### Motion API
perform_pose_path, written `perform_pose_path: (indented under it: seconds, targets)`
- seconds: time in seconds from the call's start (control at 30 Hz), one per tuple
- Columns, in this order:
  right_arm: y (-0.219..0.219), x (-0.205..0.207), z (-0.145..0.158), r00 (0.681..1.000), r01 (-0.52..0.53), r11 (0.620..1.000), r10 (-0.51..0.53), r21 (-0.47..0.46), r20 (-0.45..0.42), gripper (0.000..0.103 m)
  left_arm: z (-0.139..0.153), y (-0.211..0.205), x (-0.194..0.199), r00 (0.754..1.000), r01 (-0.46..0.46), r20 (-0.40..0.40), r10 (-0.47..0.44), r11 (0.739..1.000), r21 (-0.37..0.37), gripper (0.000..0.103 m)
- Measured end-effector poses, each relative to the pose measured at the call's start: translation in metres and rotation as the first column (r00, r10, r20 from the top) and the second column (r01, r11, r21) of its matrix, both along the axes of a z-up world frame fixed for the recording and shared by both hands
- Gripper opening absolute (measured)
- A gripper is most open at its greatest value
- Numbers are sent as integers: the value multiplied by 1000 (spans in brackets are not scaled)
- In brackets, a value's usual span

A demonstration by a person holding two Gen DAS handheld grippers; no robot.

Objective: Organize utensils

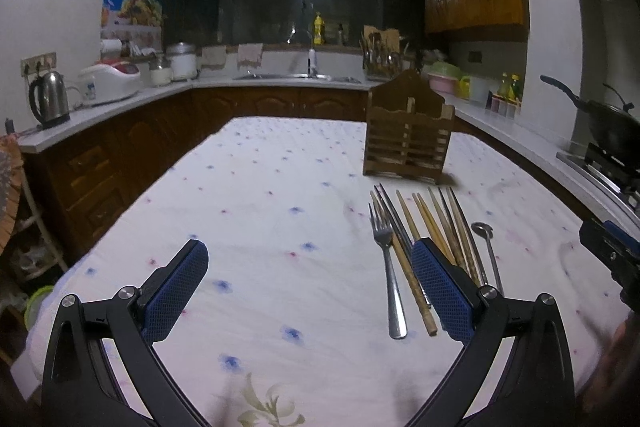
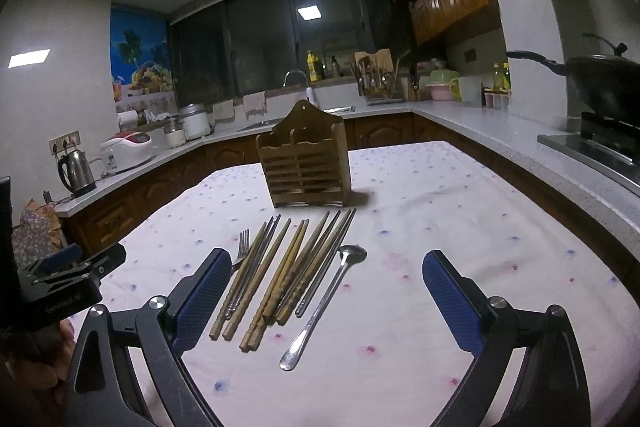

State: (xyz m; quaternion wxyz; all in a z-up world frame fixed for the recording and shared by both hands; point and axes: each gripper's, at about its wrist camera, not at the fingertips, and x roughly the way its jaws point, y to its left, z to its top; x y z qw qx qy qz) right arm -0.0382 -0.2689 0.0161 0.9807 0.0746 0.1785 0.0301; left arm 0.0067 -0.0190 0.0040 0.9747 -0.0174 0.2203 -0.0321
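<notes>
Left tool: your left tool (image 1: 308,291) hangs over the near part of the bench with its blue pads spread wide and nothing between them; its right pad sits in front of the chopstick handles in the left wrist view.
Right tool: your right tool (image 2: 328,295) is also spread wide and holds nothing; it hovers above the near ends of the utensils.
Bench: the bench (image 1: 260,195) carries a white cloth dotted with small blue and pink flowers.
Holder: a wooden slatted utensil holder (image 2: 306,167) stands upright on the cloth, beyond the far tips of the utensils, with two compartments side by side; you can see nothing in either.
Chopsticks: a row of chopsticks (image 2: 288,267), mostly wooden with a few metal ones, lies flat, roughly parallel, tips pointing toward the holder.
Fork: the metal fork (image 1: 390,275) lies flat at the left edge of the row, tines toward the holder, just beside the chopsticks.
Spoon: a long-handled metal spoon (image 2: 324,301) lies at the right edge of the row, bowl toward the holder.
Surroundings: a kettle (image 1: 50,99) stands on the counter to your left, and a dark wok (image 2: 600,79) sits on the stove to your right.
</notes>
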Motion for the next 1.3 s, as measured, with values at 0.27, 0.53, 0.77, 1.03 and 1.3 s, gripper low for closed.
perform_pose_path:
  seconds: [0.27, 0.53, 0.77, 1.03, 1.3]
  targets:
    - [-13, 21, 1, 998, -15, 999, 18, 43, -62, 97, 1, -9, 31, 993, 62, -98, -61, 998, 4, 103]
    - [-34, 56, -8, 983, -17, 987, 46, 162, -177, 91, 2, -16, 69, 975, 122, -178, -133, 990, -69, 103]
    - [-38, 92, -27, 951, -17, 975, 84, 222, -298, 71, -7, -32, 114, 946, 140, -282, -160, 986, -91, 95]
    - [-38, 121, -42, 918, -8, 968, 106, 251, -383, 55, -27, -52, 161, 892, 149, -415, -179, 983, -104, 79]
    - [-42, 145, -59, 881, 13, 966, 111, 257, -460, 39, -53, -62, 191, 827, 139, -533, -177, 984, -111, 48]
